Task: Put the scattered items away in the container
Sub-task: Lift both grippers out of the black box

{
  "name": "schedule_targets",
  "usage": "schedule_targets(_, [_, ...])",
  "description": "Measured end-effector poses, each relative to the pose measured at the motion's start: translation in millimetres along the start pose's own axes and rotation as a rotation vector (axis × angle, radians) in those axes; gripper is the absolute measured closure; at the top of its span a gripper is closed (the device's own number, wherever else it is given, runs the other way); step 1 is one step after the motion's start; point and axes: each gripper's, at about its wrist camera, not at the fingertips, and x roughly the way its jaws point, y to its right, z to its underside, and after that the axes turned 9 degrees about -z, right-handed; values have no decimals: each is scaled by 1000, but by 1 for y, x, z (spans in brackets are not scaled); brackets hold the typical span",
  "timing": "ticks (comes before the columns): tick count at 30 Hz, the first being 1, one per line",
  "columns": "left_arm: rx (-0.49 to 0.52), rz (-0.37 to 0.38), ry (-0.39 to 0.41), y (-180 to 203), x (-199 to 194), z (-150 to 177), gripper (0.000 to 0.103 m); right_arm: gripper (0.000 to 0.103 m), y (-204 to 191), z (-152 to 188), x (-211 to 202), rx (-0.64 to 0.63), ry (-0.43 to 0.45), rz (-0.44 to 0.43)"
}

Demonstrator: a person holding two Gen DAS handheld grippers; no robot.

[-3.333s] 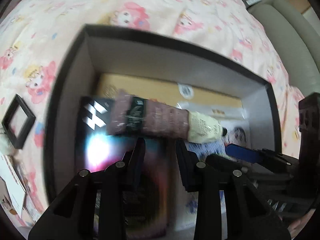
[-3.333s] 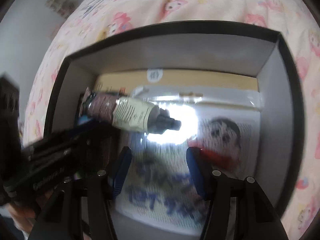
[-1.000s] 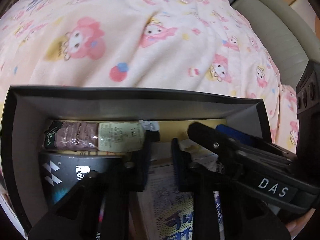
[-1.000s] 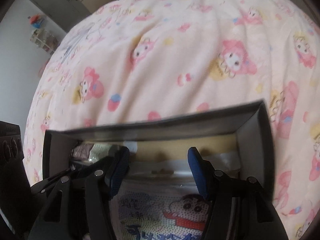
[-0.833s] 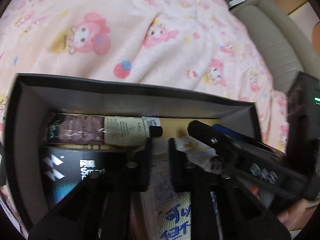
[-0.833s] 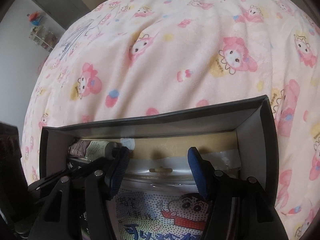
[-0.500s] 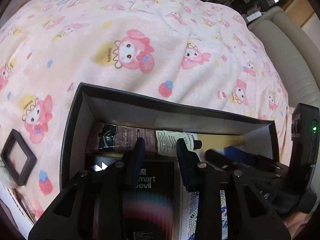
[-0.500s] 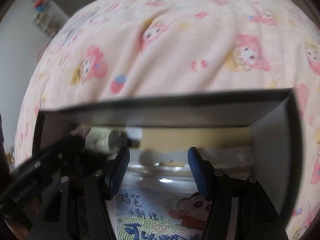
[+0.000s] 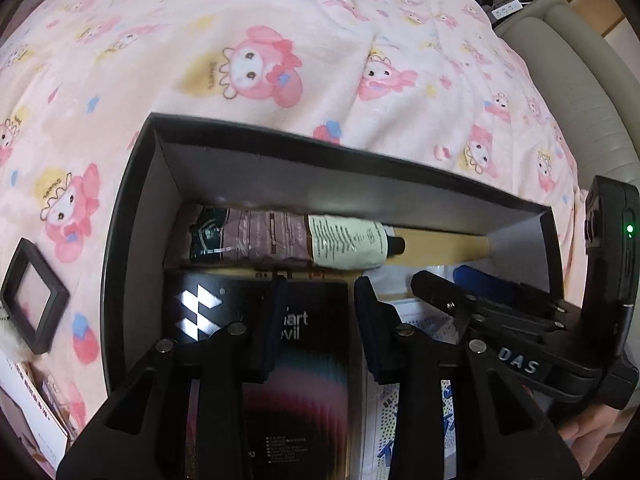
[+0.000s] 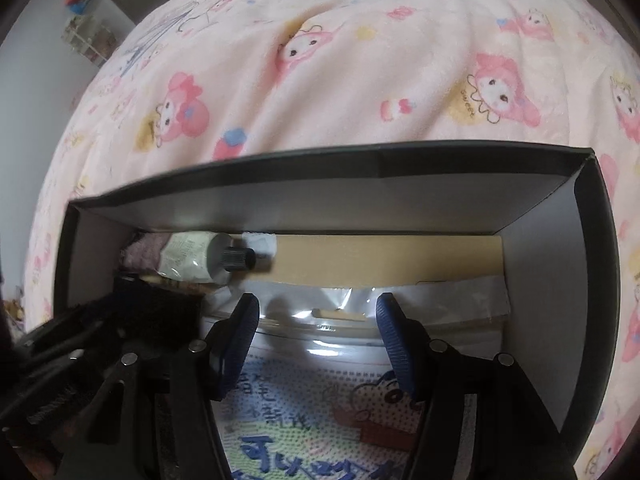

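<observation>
Black box (image 9: 132, 200) sits on the pink blanket (image 9: 280, 20); a tube (image 9: 296, 242) lies along its far wall. I see my left gripper (image 9: 320, 316) and right gripper (image 10: 318, 336) spread, empty.

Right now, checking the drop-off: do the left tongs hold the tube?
No, the left tongs are open and empty; the tube lies in the box.

The dark box (image 10: 400, 168) sits on the pink cartoon-print blanket (image 10: 360, 60). Inside it, against the far wall, a tube (image 10: 200, 258) lies on its side at the left, its black cap (image 10: 239, 260) over a tan cardboard piece (image 10: 380, 258). Nearer than these, a clear plastic packet with a cartoon print (image 10: 320, 408) covers the box floor. The right gripper (image 10: 318, 320) hovers over that packet, blue-padded jaws spread and empty. The other gripper (image 10: 100, 336) reaches into the box's left side.
</observation>
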Motion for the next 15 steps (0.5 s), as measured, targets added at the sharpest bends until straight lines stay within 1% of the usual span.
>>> schedule_targets(3, [14, 26, 18, 5, -9, 11, 68, 45, -7, 10, -10, -28, 25, 52])
schedule_targets(4, [23, 25, 34, 9, -14, 13, 66, 45, -10, 14, -15, -38, 37, 70])
schedule_targets(5, [38, 17, 61, 12, -24, 18, 55, 46, -15, 20, -23, -44, 52, 89])
schedule_targets(6, [56, 12, 88, 16, -33, 22, 51, 46, -19, 26, -29, -45, 65, 94])
schedule_targets(7, [75, 11, 116, 20, -43, 27, 47, 46, -25, 33, -40, -52, 97, 90])
schedule_targets(8, [92, 8, 145, 23, -55, 32, 47, 46, -31, 39, -50, -68, 134, 94])
schedule_targets(9, [105, -2, 171, 24, -68, 38, 47, 46, -40, 47, -61, -93, 181, 117])
schedule_targets(10, [117, -14, 195, 25, -80, 44, 47, 46, -51, 53, -68, -114, 213, 151])
schedule_targets(11, [124, -22, 216, 25, -91, 50, 47, 46, -59, 59, -75, -127, 242, 166])
schedule_targets(13, [136, -10, 242, 24, -114, 64, 48, 46, -71, 77, -95, -123, 305, 159])
schedule_targets(15, [158, 23, 245, 19, -131, 78, 48, 46, -71, 83, -111, -124, 339, 134])
